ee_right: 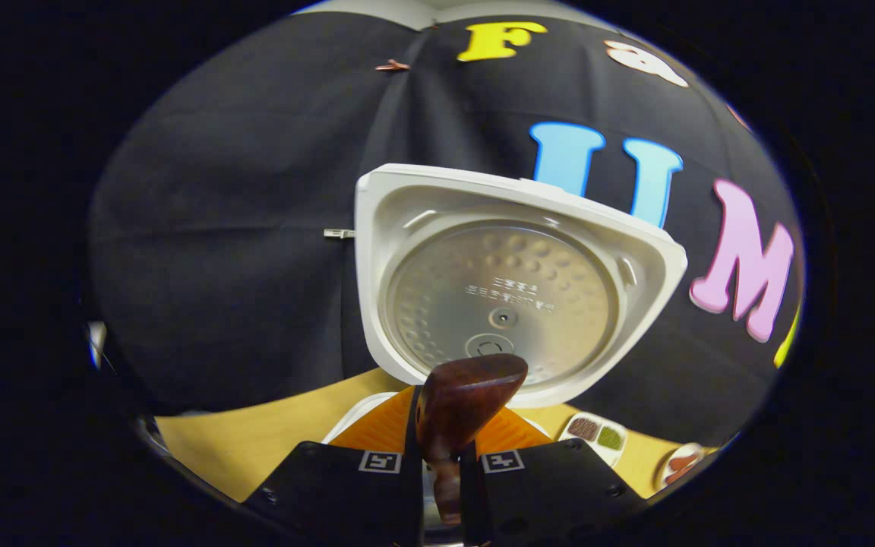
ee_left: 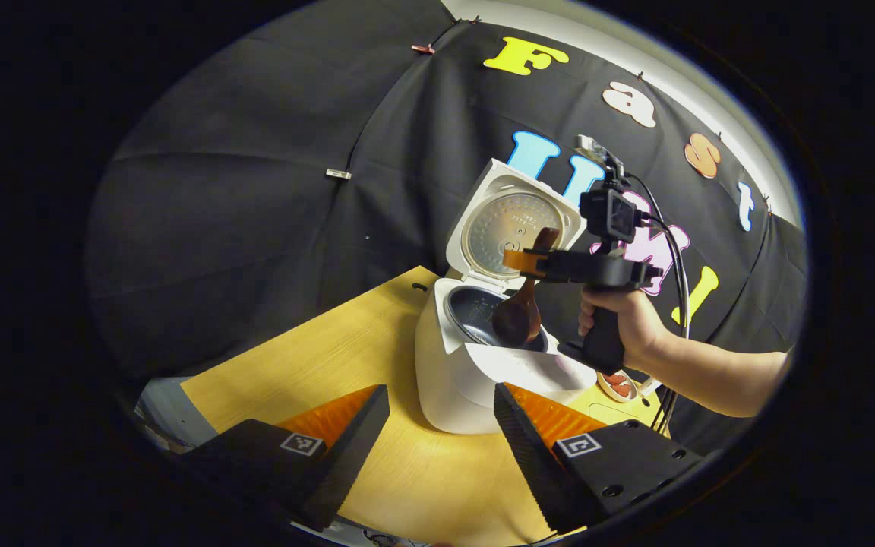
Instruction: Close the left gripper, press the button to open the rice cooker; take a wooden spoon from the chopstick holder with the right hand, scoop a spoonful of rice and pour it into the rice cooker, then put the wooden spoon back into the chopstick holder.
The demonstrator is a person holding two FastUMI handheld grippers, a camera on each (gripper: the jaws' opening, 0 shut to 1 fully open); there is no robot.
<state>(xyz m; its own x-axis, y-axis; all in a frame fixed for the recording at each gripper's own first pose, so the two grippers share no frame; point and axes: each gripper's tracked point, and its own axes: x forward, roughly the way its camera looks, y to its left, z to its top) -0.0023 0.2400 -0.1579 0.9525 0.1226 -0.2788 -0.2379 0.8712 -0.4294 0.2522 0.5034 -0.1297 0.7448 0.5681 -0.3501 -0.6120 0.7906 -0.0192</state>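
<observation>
Rice cooker (ee_left: 475, 372) lid (ee_right: 513, 281) already up. Right gripper (ee_right: 441, 448) clamps the wooden spoon (ee_left: 517, 315), bowl hanging over the pot, probably mid-pour; rice not visible. Left gripper (ee_left: 437, 433) idle, jaws apart. Left: return spoon to holder.

One rice cooker (ee_left: 475, 357) is standing open on one wooden table (ee_left: 316, 365), one wooden spoon (ee_left: 519, 315) is hanging over it, and two small dishes (ee_right: 595, 434) (contents unclear) are sitting behind.
</observation>
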